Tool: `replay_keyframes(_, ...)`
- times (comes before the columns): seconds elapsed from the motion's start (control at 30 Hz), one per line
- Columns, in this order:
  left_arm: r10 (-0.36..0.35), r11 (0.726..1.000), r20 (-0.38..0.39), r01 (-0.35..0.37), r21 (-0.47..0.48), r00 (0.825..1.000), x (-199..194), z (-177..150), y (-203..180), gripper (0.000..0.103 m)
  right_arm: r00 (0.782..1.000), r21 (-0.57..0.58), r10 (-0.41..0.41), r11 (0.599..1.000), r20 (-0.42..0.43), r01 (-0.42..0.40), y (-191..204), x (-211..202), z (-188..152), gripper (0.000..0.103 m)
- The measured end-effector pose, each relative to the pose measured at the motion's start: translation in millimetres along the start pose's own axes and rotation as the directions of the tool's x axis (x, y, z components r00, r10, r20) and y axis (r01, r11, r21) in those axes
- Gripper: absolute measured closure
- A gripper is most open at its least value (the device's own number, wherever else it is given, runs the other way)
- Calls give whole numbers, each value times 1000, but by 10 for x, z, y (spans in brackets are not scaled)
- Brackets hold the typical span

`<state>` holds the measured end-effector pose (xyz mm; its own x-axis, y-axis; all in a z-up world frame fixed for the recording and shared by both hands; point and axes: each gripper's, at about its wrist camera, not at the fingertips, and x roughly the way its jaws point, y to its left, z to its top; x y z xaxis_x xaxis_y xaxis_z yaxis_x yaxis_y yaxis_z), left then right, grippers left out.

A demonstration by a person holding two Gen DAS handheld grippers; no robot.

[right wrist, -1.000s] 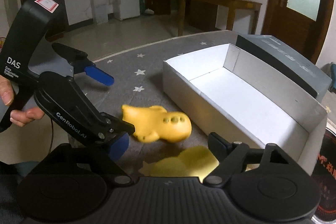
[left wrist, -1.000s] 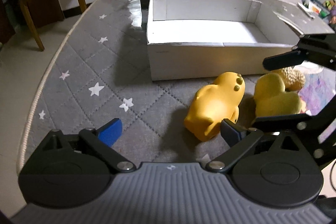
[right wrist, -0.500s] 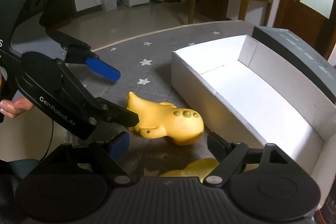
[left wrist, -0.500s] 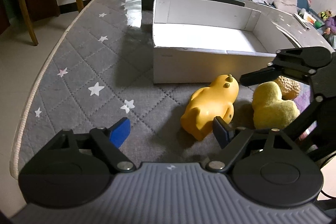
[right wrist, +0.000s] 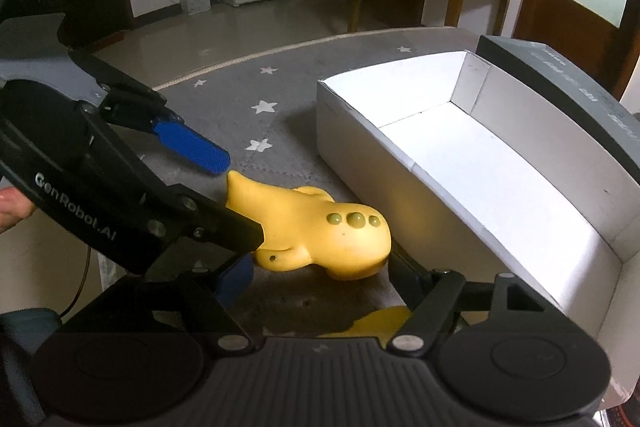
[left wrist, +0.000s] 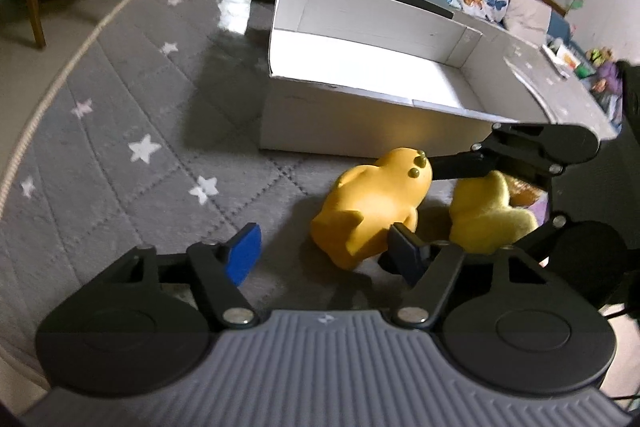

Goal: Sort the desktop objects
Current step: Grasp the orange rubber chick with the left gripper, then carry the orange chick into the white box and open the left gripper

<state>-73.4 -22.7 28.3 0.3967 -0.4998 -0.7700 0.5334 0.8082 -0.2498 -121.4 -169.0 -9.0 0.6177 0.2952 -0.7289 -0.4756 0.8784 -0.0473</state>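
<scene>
Your left hand-held gripper (left wrist: 324,255) hovers low over a grey, star-patterned quilted mat (left wrist: 120,131) on the table. Its jaws have just been closing around the back end of a smooth yellow rubber toy (left wrist: 372,203) lying on its side, but the blue pads (left wrist: 242,259) do not yet press on it: the left pad stands clear of the toy.

Your right hand-held gripper (right wrist: 320,279) has also just been narrowing over a fuzzy yellow plush toy (left wrist: 486,215) just beside the first; its jaws are open too, and that toy is mostly hidden beneath them.

An open, empty white box (left wrist: 280,131) stands just behind both toys. You seem to be at the grasping step: next, close firmly, lift, and carry each toy over the box wall.
</scene>
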Motion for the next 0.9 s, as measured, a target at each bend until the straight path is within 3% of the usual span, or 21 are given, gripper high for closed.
replay_keyframes(0.27,-100,988,-8,98,-120,995,89,-15,112,46,1000,18,-10,1000,12,10,-5,-34,-34,29)
replay_keyframes(0.33,-123,984,-4,122,-128,992,103,-21,103,55,1000,23,-12,1000,16,11,-5,-45,-35,29)
replay_keyframes(0.6,-129,984,10,129,-125,992,25,18,38,57,999,58,-18,998,33,16,-14,-102,-37,29)
replay_keyframes(0.9,-135,990,112,138,-20,985,-449,279,-223,57,989,65,-58,997,139,49,10,-604,84,30)
